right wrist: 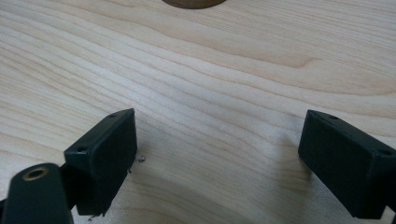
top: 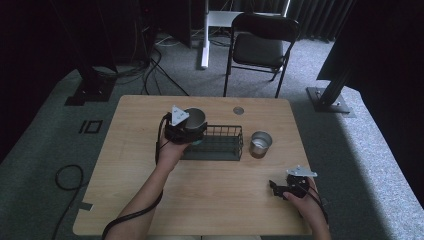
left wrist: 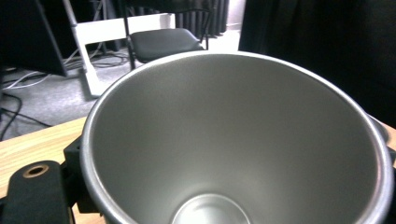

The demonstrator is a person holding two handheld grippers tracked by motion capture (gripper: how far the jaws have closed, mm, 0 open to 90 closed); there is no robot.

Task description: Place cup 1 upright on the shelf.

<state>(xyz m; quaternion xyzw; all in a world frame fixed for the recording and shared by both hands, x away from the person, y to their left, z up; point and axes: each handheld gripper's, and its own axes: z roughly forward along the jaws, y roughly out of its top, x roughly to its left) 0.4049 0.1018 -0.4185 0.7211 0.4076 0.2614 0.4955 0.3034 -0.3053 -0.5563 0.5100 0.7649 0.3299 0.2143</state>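
The left gripper [top: 186, 131] holds a shiny metal cup [top: 195, 118] tight; at four o'clock, the right gripper [top: 276, 187] is wide open, holding nothing

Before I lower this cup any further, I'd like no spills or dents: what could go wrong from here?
1. The left gripper holds the metal cup by its wall at the left end of the wire basket; its base could catch the basket's rim and tip.
2. A second cup stands just right of the basket; nudging the basket might knock it.
3. The right gripper rests open, too far to help.
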